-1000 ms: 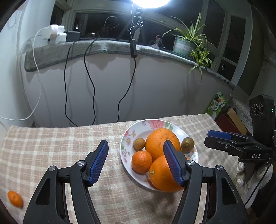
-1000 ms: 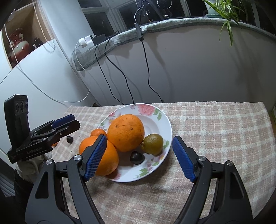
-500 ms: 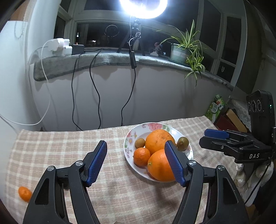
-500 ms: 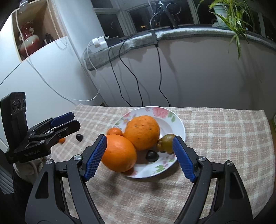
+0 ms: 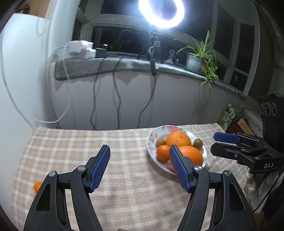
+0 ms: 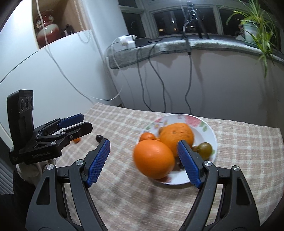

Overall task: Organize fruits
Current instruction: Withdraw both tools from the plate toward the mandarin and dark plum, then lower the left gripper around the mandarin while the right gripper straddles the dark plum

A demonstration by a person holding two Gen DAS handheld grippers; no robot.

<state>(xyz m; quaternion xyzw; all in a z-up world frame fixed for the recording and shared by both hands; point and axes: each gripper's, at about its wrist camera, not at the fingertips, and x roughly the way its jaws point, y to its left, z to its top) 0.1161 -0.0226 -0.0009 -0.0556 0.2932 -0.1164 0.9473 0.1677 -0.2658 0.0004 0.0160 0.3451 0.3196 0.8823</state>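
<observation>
Checked beige cloth (image 5: 124, 177) covers the counter, which stands against a pale wall under a grey window ledge (image 5: 124, 65) with a lit ring lamp (image 5: 160, 13) and a potted spider plant (image 5: 200, 58).

From the left wrist view, a small orange mandarin (image 5: 37, 186) lies on the cloth, well to the left of the left gripper (image 5: 140, 167) and outside its left finger. The blue-padded fingers (image 5: 99, 168) of that gripper stand wide apart with nothing but cloth between them. Just beyond and to the right of its right finger sits the white flowered plate (image 5: 150, 142), holding two large oranges (image 5: 178, 139), a smaller mandarin and two brown kiwis (image 5: 160, 141). Farther right hangs the right gripper (image 5: 223, 144), seen side-on.

From the right wrist view, the left gripper shows far to the left, a small dark fruit (image 6: 99, 137) lying on the cloth just past its tip, ahead of the left finger of this view. The right gripper's own fingers (image 6: 98, 165) are spread apart and hold nothing. The nearest large orange (image 6: 153, 159), blurred, sits at the plate's near edge, between the two fingers but beyond them. The greenish kiwi (image 6: 205, 150) lies just beyond the right finger.
</observation>
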